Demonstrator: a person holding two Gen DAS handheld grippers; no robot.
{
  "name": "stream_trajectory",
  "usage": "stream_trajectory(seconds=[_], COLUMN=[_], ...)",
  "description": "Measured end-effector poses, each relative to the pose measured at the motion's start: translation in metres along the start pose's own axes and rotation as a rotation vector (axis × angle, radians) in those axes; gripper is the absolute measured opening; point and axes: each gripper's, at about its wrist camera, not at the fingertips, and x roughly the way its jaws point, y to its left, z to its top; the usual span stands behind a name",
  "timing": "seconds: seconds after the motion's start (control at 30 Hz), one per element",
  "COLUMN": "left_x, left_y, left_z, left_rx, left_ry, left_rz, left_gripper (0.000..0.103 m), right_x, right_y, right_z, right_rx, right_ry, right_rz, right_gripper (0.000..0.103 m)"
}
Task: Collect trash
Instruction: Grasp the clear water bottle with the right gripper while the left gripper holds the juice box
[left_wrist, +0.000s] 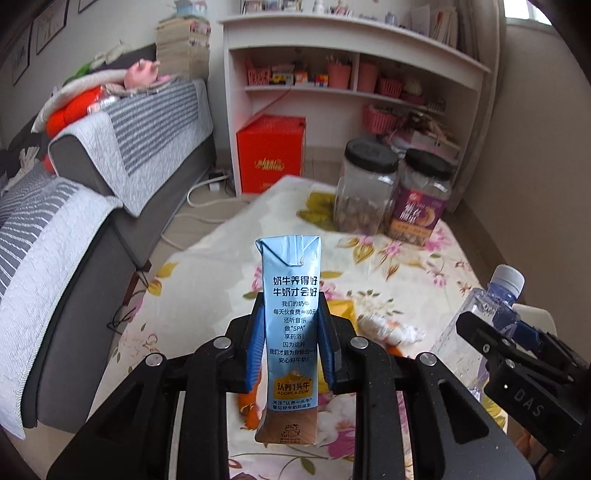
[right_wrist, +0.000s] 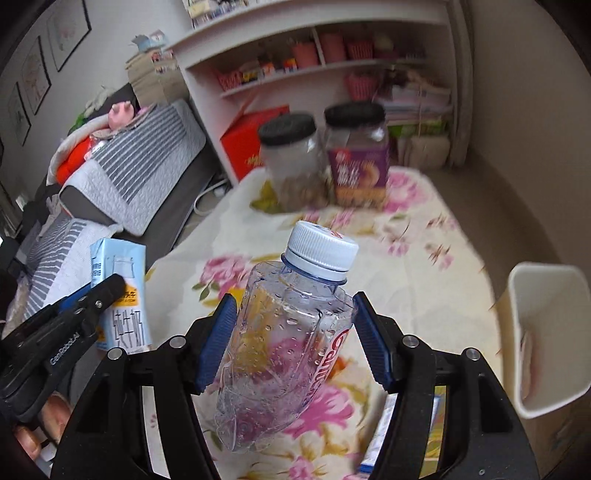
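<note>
My left gripper (left_wrist: 290, 321) is shut on a light blue milk carton (left_wrist: 290, 314), held upright above the floral-cloth table (left_wrist: 207, 280); the carton also shows in the right wrist view (right_wrist: 120, 291). My right gripper (right_wrist: 293, 332) is shut on a clear plastic water bottle (right_wrist: 291, 332) with a white cap, tilted, above the table; the bottle also shows at the right in the left wrist view (left_wrist: 491, 306). A white trash bin (right_wrist: 546, 339) stands at the table's right edge. A crumpled white wrapper (left_wrist: 391, 328) lies on the cloth behind the carton.
Two black-lidded jars, one clear (left_wrist: 365, 192) and one purple-labelled (left_wrist: 421, 206), stand at the table's far end. A grey sofa (left_wrist: 74, 258) runs along the left. A white shelf unit (left_wrist: 351, 74) and an orange box (left_wrist: 271, 155) are behind the table.
</note>
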Motion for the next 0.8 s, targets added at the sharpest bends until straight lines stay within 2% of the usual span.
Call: stream_trajectory(seconds=[0.17, 0.47, 0.8], left_x=[-0.010, -0.016, -0.016], left_y=[-0.016, -0.050, -0.089], left_z=[0.001, 0.002, 0.000], left_rx=[0.017, 0.054, 0.094], left_ry=[-0.037, -0.072, -0.075], left_rz=[-0.004, -0.023, -0.060], left_gripper=[0.026, 0.026, 0.026], right_x=[-0.017, -0.039, -0.060], right_y=[-0.010, -0.030, -0.071], right_z=[0.005, 0.007, 0.007], right_rx=[-0.037, -0.066, -0.055], right_ry=[-0.074, -0.151, -0.197], right_rz=[-0.044, -0.115, -0.191], right_gripper=[0.061, 0.061, 0.061])
